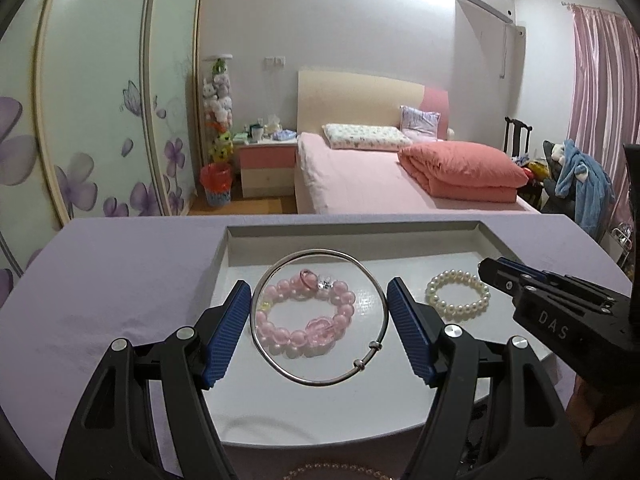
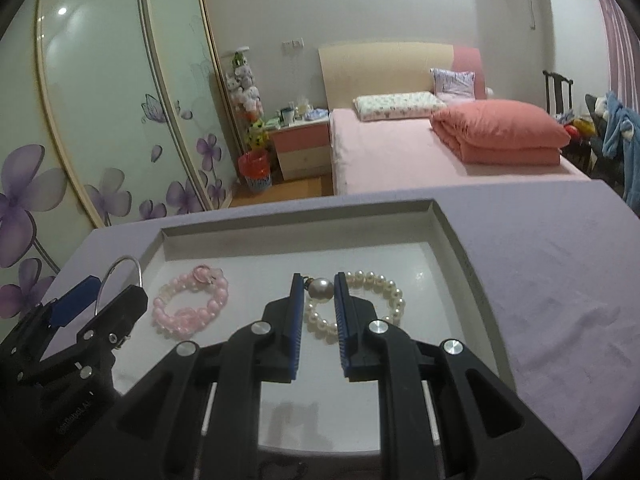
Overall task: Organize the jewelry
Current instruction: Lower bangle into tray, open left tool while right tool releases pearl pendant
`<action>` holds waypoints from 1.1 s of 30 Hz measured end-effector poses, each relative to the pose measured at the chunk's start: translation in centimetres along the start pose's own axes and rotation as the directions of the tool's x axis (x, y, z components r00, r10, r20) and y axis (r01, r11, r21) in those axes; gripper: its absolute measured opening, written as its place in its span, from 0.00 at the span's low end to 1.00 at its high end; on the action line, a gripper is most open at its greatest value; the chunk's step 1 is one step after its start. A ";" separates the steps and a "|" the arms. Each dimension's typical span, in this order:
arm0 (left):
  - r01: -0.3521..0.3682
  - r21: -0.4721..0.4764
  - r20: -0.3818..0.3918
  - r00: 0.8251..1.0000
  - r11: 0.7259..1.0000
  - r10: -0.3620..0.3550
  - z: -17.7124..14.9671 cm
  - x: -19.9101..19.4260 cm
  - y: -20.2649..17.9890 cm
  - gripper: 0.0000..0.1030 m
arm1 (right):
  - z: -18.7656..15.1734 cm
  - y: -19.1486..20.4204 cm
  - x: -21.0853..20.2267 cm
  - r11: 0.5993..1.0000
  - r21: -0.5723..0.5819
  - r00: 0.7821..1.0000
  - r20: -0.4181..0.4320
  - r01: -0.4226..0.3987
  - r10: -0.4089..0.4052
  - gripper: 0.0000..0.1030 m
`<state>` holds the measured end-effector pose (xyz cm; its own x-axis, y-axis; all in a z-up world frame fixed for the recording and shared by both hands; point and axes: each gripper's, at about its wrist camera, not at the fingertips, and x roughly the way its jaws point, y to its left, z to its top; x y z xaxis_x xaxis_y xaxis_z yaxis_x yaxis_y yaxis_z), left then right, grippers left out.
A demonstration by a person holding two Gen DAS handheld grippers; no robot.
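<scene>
Nearest, the left gripper [image 1: 318, 316] holds a silver bangle [image 1: 320, 316] spanned between its wide-set pads, apparently to lower it flat over the white tray [image 1: 400, 232]. Through the ring shows the pink bead bracelet [image 1: 306, 316], lying on the tray floor. To the right, the right gripper [image 2: 317, 300] is clamped on a large pearl bead [image 2: 319, 289], carried above the white pearl bracelet [image 2: 360, 300] already lying in the tray. Far beyond stands a bed [image 1: 360, 184].
</scene>
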<state>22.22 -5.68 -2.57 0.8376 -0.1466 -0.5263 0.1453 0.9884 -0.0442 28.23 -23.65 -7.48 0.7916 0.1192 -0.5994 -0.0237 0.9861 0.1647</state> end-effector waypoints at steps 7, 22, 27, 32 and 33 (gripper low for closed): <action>0.005 -0.028 -0.023 1.000 1.000 -0.006 0.3 0.4 0.9 0.70 | -0.1 -0.9 0.2 0.999 0.044 1.000 -0.006 -0.007 0.007 0.30; -0.033 -0.082 0.015 0.999 0.996 0.035 0.9 -2.4 3.5 0.70 | -0.1 -2.6 -3.7 0.997 0.072 0.999 0.030 0.009 -0.011 0.30; -0.032 -0.076 0.009 0.999 0.997 0.033 0.0 -4.3 4.1 0.70 | -1.3 -3.2 -5.3 0.998 0.063 1.000 -0.001 0.008 -0.008 0.30; -0.037 -0.078 -0.030 0.999 0.996 0.035 -2.2 -6.0 5.6 0.71 | -4.1 -3.4 -6.4 1.000 -0.002 0.997 -0.084 0.000 0.000 0.40; -0.041 -0.084 -0.045 0.998 0.996 0.037 -2.7 -6.2 6.1 0.71 | -4.6 -3.3 -6.6 1.000 -0.018 0.995 -0.097 -0.001 -0.001 0.41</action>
<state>16.44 1.33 -1.87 0.8178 -0.1078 -0.5653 0.0661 0.9934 -0.0938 20.33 -27.18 -7.67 0.7283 0.1290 -0.6730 -0.0351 0.9879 0.1513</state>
